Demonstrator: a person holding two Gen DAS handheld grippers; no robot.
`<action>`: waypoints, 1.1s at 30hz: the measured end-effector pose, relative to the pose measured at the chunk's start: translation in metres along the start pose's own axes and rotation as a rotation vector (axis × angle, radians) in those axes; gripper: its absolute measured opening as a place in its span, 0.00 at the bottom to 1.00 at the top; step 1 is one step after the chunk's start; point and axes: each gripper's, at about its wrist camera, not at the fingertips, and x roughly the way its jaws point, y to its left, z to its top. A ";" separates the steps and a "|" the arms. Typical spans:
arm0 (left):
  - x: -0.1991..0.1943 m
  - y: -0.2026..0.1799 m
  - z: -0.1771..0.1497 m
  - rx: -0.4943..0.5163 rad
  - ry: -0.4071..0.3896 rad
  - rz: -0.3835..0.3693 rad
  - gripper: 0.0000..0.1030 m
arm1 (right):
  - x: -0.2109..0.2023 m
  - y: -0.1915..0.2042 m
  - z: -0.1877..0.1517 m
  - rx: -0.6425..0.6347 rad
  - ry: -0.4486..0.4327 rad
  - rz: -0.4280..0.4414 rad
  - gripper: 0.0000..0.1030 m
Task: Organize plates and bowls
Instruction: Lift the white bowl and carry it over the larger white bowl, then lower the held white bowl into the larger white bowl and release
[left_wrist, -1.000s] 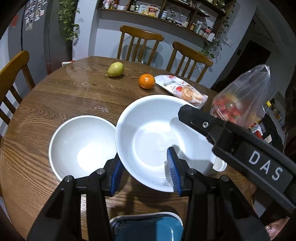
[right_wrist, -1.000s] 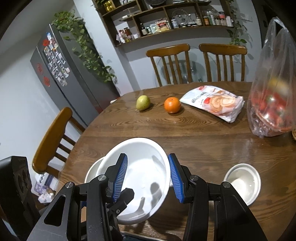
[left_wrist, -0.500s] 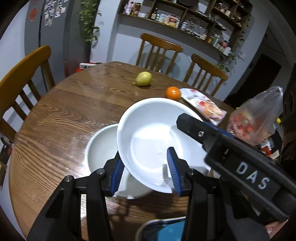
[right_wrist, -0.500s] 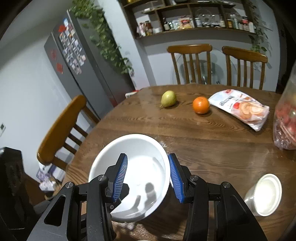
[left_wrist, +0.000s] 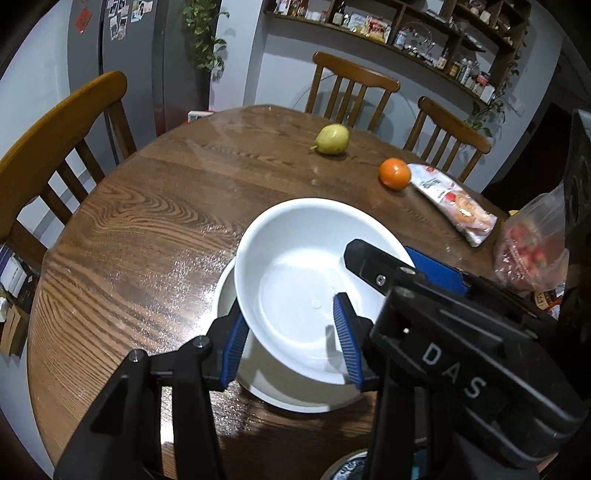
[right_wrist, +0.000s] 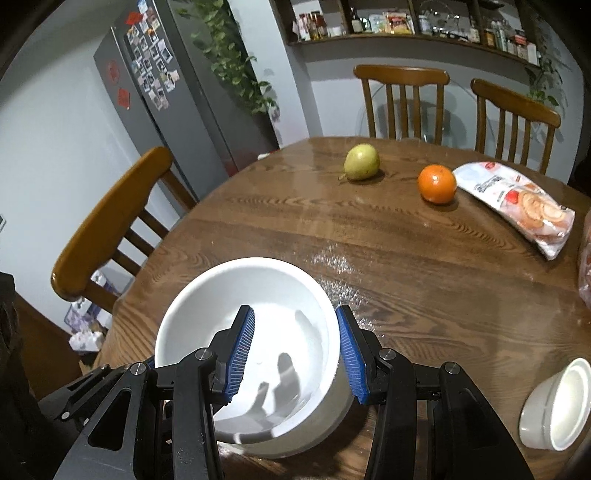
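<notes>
Both grippers hold one large white bowl by opposite sides of its rim. My left gripper is shut on the near left wall, one blue pad outside and one inside. My right gripper is shut on the same bowl at its right wall. In the left wrist view the right gripper reaches in from the right. The held bowl hangs tilted just over a second white bowl on the round wooden table and covers most of it. I cannot tell whether the two bowls touch.
A small white bowl stands at the near right. Further back lie a pear, an orange and a snack packet. A plastic bag of red items is at the right edge. Wooden chairs ring the table.
Both grippers have carried the large bowl leftward and down. It was beside the second bowl and now sits over it, hiding most of it. Both grips are unchanged.
</notes>
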 end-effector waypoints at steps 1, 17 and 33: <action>0.003 0.001 0.000 0.002 0.011 0.006 0.42 | 0.002 0.001 -0.001 -0.002 0.004 0.000 0.47; 0.022 0.004 -0.006 -0.001 0.079 0.027 0.42 | 0.024 0.004 -0.007 -0.007 0.068 -0.022 0.47; 0.032 -0.002 -0.010 0.014 0.100 0.010 0.43 | 0.025 0.009 -0.011 -0.039 0.048 -0.114 0.47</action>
